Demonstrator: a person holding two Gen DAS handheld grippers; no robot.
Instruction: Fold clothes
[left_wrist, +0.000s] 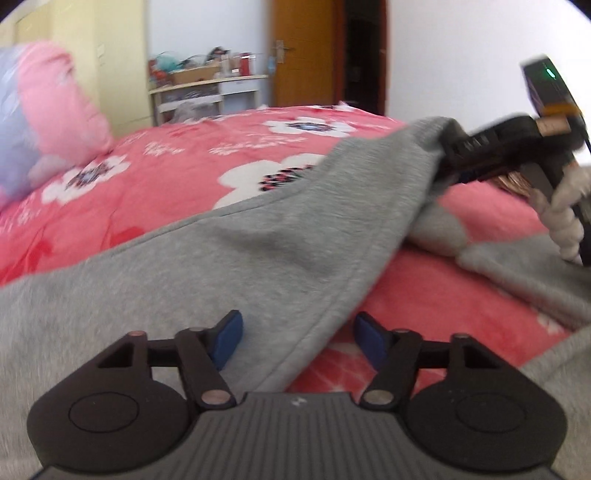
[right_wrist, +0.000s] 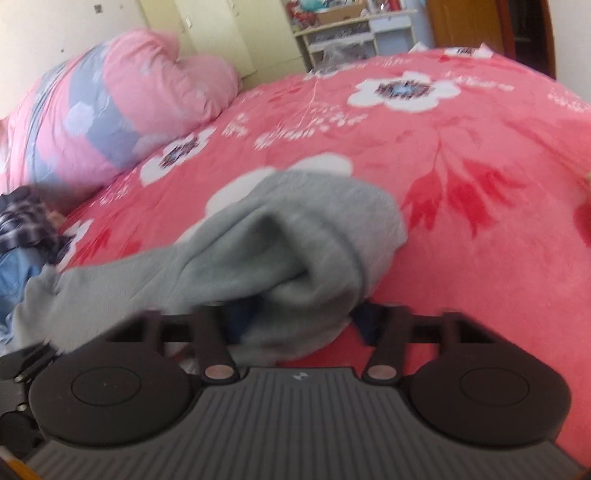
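Observation:
A grey sweatshirt (left_wrist: 229, 258) lies across the red flowered bedspread (left_wrist: 177, 166). My left gripper (left_wrist: 299, 339) has its blue pads (left_wrist: 229, 338) wide apart, with the garment's hem running between them, untouched by either pad. My right gripper (left_wrist: 448, 155) shows at the upper right of the left wrist view, holding a lifted part of the sweatshirt. In the right wrist view the right gripper (right_wrist: 295, 325) has grey fabric (right_wrist: 295, 240) bunched between its fingers, which hides the pads; the bedspread (right_wrist: 461, 258) lies beneath.
A pink and grey duvet (right_wrist: 110, 114) is piled at the left. A checked garment and blue cloth (right_wrist: 22, 229) lie at the left edge. A cluttered shelf (left_wrist: 207, 85), cream wardrobe and wooden door (left_wrist: 303, 51) stand behind the bed.

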